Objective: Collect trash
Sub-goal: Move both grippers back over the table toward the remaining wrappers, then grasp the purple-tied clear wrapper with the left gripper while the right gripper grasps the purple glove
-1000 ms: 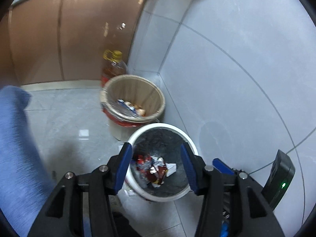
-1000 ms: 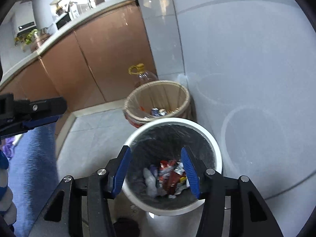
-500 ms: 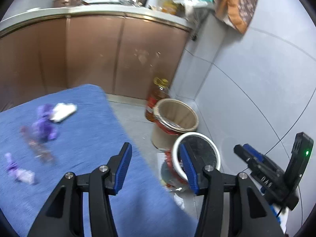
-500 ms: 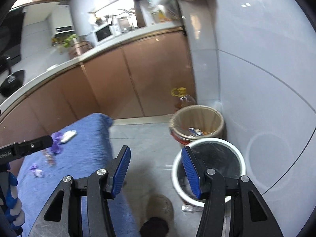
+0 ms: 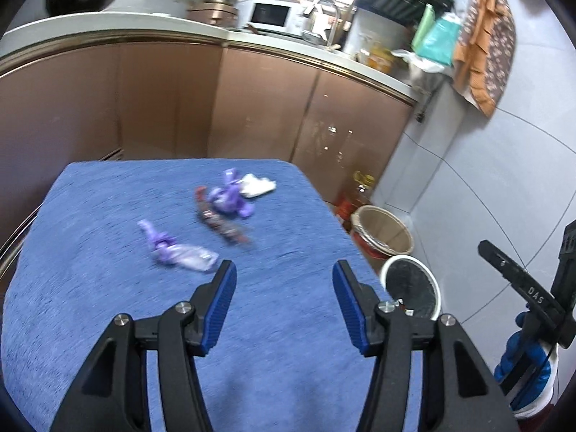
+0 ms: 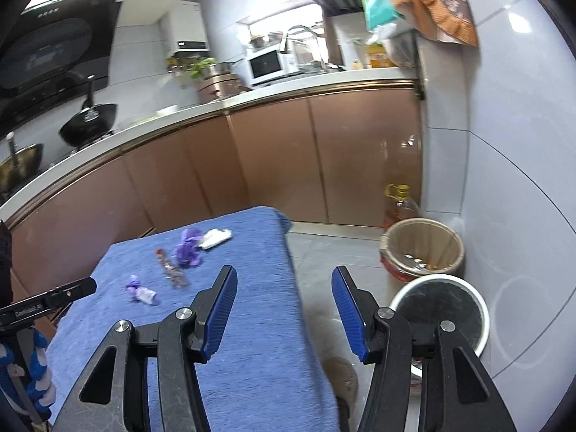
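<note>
Four wrappers (image 5: 216,221) lie ahead of the left gripper (image 5: 284,302) — empty jaws opening.

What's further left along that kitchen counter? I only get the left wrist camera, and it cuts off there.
Observer: A black wok stands there, below a dark range hood.
Operator: Is there anything inside the tan bin? I only see its rim.
Observer: Yes, the tan bin has a few small scraps at its bottom.
Operator: And is the other gripper carrying something?
Observer: No, the right gripper is open, with nothing between its blue pads.
</note>
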Demonstrator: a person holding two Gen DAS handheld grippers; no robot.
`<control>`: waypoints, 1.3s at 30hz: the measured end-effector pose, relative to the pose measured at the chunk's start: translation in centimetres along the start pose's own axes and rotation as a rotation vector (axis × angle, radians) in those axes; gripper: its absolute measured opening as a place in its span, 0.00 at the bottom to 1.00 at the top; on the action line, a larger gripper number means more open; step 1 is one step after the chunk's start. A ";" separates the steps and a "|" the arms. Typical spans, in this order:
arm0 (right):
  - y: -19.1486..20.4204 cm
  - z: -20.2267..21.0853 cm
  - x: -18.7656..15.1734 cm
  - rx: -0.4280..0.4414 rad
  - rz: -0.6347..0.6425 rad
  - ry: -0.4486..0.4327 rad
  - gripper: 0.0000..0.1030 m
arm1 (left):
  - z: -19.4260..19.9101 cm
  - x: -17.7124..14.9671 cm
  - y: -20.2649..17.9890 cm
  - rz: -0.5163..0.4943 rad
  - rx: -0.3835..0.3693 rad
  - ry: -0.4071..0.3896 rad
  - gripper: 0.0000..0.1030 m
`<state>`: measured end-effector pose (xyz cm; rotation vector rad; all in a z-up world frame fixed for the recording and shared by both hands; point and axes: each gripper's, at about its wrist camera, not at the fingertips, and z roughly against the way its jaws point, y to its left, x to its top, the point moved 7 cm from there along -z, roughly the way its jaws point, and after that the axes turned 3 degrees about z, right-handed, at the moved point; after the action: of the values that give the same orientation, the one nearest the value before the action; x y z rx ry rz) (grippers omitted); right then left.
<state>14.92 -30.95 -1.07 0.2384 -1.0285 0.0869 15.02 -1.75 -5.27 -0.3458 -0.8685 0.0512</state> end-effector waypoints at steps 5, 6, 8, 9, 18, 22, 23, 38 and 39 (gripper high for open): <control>2.2 -0.3 -0.4 0.039 0.027 0.013 0.51 | 0.4 -0.7 3.2 0.054 0.029 0.003 0.52; 2.4 -0.5 -0.4 0.045 0.030 0.018 0.51 | 0.2 -0.9 3.8 0.065 0.036 0.008 0.52; 2.8 -0.9 -0.7 0.054 0.035 0.028 0.51 | -0.3 -1.0 4.3 0.078 0.045 0.016 0.52; 2.8 -1.1 -0.8 0.058 0.036 0.033 0.51 | -0.6 -1.2 4.6 0.085 0.051 0.021 0.52; 3.3 -4.4 -1.6 0.093 0.043 0.083 0.51 | -4.2 -2.3 8.7 0.174 0.104 0.081 0.52; 3.6 -6.5 -1.9 0.113 0.045 0.112 0.51 | -6.1 -2.1 10.1 0.224 0.110 0.105 0.52; 3.8 -7.2 -2.0 0.120 0.047 0.120 0.51 | -6.6 -2.0 10.4 0.235 0.113 0.109 0.52; 7.0 -14.2 -1.6 0.225 0.081 0.180 0.51 | -12.3 0.2 14.1 0.361 0.174 0.124 0.52; 7.3 -14.6 -1.6 0.235 0.084 0.185 0.51 | -12.7 0.2 14.2 0.365 0.172 0.127 0.52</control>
<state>24.99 -20.33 -8.53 0.3939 -0.8433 0.3019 26.08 8.19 -17.16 -0.3386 -0.6614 0.4358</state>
